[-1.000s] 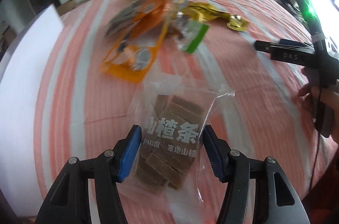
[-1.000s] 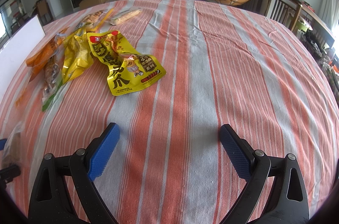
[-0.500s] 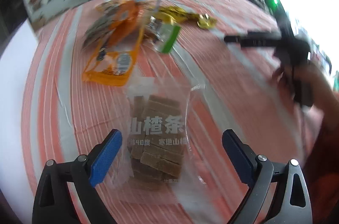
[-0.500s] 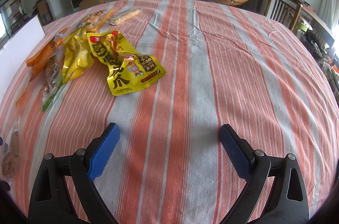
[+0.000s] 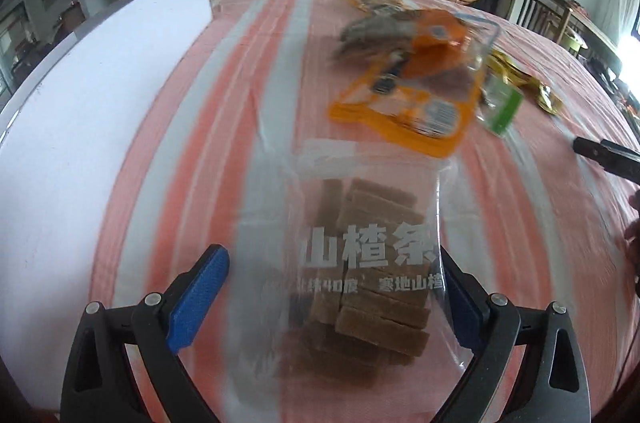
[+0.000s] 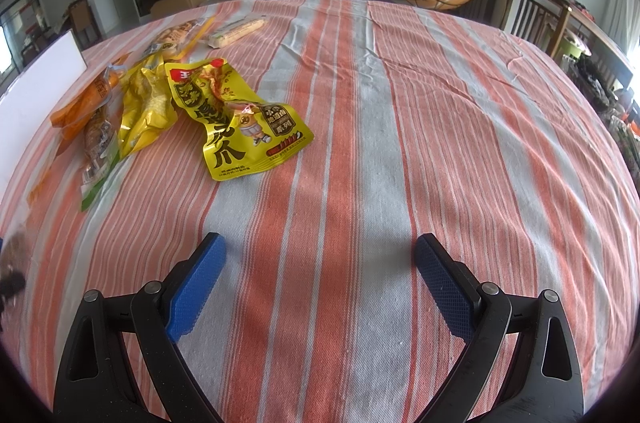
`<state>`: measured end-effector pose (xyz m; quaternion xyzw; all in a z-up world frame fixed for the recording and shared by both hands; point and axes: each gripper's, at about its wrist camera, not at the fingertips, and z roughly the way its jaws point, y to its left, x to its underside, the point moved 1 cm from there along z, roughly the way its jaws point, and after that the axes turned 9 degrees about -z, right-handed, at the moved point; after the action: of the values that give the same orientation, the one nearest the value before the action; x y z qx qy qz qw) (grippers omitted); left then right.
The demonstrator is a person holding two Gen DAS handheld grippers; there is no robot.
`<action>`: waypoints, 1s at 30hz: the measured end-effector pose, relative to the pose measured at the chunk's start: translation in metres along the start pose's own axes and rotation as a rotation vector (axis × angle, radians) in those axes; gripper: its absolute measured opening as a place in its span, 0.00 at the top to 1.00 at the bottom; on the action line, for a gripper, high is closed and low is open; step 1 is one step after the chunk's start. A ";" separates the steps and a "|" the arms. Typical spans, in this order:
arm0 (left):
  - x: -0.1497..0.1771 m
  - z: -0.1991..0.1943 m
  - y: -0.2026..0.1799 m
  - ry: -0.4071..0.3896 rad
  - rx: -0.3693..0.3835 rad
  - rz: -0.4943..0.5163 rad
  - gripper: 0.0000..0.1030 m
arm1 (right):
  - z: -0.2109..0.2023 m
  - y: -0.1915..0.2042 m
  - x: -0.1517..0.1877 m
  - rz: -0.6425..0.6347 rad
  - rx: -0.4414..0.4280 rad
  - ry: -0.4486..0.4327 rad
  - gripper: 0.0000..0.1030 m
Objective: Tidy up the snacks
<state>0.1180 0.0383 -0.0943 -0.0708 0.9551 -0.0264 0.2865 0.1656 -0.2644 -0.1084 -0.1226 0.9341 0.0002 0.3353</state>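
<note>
A clear bag of brown hawthorn strips (image 5: 360,263) lies on the striped tablecloth between the wide-open jaws of my left gripper (image 5: 332,287); the fingers do not grip it. Beyond it lie an orange snack bag (image 5: 412,95), a green-edged packet (image 5: 504,107) and yellow packets (image 5: 532,83). My right gripper (image 6: 320,279) is open and empty over bare cloth. In its view a yellow chicken-feet bag (image 6: 232,115), another yellow bag (image 6: 148,107), the orange bag (image 6: 84,103) and two pale packets (image 6: 236,31) lie at the left.
A white board (image 5: 92,103) stands along the table's left side, also seen in the right wrist view (image 6: 40,79). The other gripper's black tip (image 5: 604,159) shows at the right edge. Chairs and a TV unit stand beyond the table.
My left gripper opened and let go of the hawthorn bag, which now lies loose between the jaws. The left view swung leftward toward the white board. The right gripper has not moved.
</note>
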 end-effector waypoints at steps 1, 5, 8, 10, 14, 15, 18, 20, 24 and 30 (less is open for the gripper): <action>-0.001 0.001 0.002 -0.006 0.002 0.002 0.05 | 0.001 0.001 0.000 0.000 -0.001 0.000 0.06; -0.006 0.006 0.011 -0.030 0.010 -0.012 0.02 | 0.001 0.001 0.000 0.000 -0.004 -0.001 0.06; -0.010 0.011 0.009 -0.026 0.010 -0.008 0.00 | 0.002 0.003 -0.002 -0.003 -0.005 0.000 0.06; -0.011 0.012 0.009 -0.031 0.010 -0.012 0.00 | 0.002 0.004 -0.002 -0.006 -0.002 0.000 0.05; -0.011 0.013 0.011 -0.037 0.005 -0.017 0.00 | 0.003 0.003 -0.017 -0.008 -0.039 0.074 0.08; -0.011 0.012 0.011 -0.037 0.005 -0.016 0.00 | 0.001 0.002 -0.025 0.006 -0.066 0.063 0.08; -0.011 0.012 0.011 -0.037 0.005 -0.017 0.00 | -0.009 0.014 -0.070 -0.058 -0.081 -0.034 0.08; -0.011 0.012 0.011 -0.037 0.005 -0.017 0.00 | 0.008 0.033 -0.102 -0.185 -0.065 -0.012 0.09; -0.011 0.012 0.011 -0.037 0.005 -0.016 0.00 | 0.067 0.053 -0.126 -0.264 -0.076 0.136 0.11; -0.011 0.012 0.010 -0.037 0.004 -0.017 0.00 | 0.059 0.048 -0.101 -0.171 -0.125 0.151 0.55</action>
<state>0.1329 0.0501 -0.0994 -0.0786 0.9489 -0.0295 0.3041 0.2668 -0.1901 -0.0945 -0.2220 0.9410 0.0205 0.2547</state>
